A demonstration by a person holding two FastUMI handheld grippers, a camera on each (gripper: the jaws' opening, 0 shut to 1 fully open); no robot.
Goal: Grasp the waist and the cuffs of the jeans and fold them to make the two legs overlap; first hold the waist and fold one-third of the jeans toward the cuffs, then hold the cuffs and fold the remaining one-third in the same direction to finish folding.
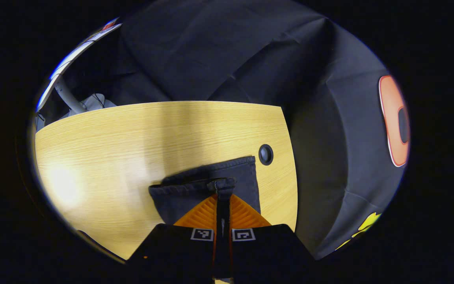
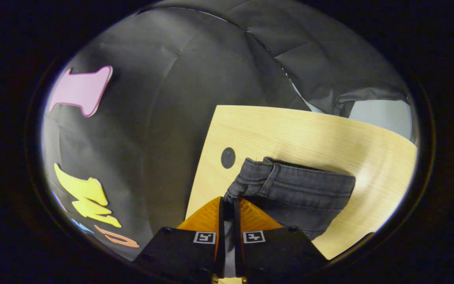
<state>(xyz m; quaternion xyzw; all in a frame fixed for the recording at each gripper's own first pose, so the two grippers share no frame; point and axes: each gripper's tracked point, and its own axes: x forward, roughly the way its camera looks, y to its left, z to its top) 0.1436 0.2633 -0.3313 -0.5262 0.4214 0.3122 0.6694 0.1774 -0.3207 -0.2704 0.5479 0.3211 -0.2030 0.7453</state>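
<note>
Dark denim jeans (image 1: pixel 195 197) lie on the wooden table (image 1: pixel 112 150) near its right edge. In the left gripper view a stitched hem edge of the jeans is raised and pinched between my left gripper's (image 1: pixel 223 194) fingers, with a second layer lying behind it. In the right gripper view the waistband with a belt loop (image 2: pixel 271 179) shows on the jeans (image 2: pixel 302 193). My right gripper (image 2: pixel 229 200) is shut on the waistband's near corner, close to the table's (image 2: pixel 309 130) left edge.
A round cable hole (image 1: pixel 265 154) sits in the table just beyond the jeans, and the same cable hole (image 2: pixel 228 157) lies left of the waistband. The booth's black cloth hangs behind and beside the table. A white stand (image 1: pixel 69 98) rises past the far left corner.
</note>
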